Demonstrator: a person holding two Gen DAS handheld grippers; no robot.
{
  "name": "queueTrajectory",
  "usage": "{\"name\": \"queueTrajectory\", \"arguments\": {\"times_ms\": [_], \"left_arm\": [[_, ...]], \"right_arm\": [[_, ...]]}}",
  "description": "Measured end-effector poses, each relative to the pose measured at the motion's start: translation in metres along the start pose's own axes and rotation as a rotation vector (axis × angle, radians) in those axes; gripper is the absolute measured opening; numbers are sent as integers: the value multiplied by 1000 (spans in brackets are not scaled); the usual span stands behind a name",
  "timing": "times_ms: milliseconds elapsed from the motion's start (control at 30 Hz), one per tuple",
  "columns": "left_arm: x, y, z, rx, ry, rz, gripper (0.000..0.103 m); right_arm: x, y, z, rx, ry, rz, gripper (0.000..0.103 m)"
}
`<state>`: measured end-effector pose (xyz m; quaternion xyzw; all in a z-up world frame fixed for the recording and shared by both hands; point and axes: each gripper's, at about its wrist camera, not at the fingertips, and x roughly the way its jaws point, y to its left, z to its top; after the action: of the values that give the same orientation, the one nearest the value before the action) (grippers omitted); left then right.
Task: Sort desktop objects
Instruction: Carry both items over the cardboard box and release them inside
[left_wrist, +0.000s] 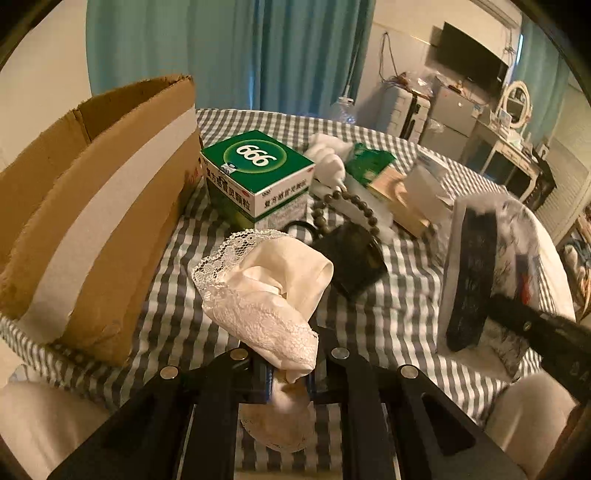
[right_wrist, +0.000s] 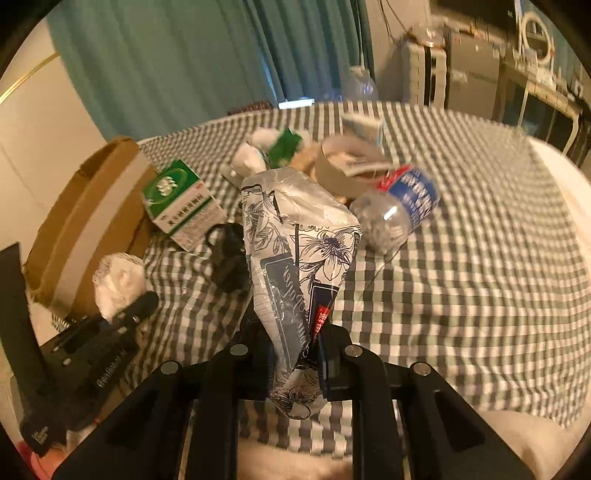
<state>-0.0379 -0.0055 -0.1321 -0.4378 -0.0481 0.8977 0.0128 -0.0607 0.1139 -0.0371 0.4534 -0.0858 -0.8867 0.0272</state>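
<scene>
Evidently both grippers carry loads: the left gripper (left_wrist: 290, 373) pinches a lace cloth (left_wrist: 266, 291) between its fingers; the right gripper (right_wrist: 295, 363) clamps a floral tissue pack (right_wrist: 299, 251); keep both grips firm, swinging the cloth left of the fingers, over the cardboard box (left_wrist: 92, 206).

I see a table (right_wrist: 461, 258) covered with a grey and white checked cloth. At its left edge stands an open cardboard box (left_wrist: 96, 221), and just beside it a green medicine box (left_wrist: 256, 173). Near the middle lie a bead bracelet (left_wrist: 343, 206), a tape roll (right_wrist: 347, 166) and a plastic bottle (right_wrist: 399, 210).
</scene>
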Motion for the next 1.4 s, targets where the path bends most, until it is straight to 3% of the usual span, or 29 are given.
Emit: {"name": "queueTrajectory", "arguments": {"times_ms": [167, 500, 800, 1067, 1400], "left_arm": [[-15, -14, 31, -33, -13, -32, 12], [-100, -29, 63, 41, -169, 19, 13], [-143, -25, 85, 54, -262, 56, 13], [-162, 21, 109, 28, -275, 85, 13], [-154, 116, 149, -45, -288, 235, 13]], "right_arm": [[-38, 16, -11, -42, -45, -10, 17], [-120, 46, -4, -82, -200, 6, 17], [-149, 75, 8, -126, -261, 61, 17], [-144, 119, 36, -199, -260, 124, 17], [-91, 208, 88, -309, -210, 264, 18]]}}
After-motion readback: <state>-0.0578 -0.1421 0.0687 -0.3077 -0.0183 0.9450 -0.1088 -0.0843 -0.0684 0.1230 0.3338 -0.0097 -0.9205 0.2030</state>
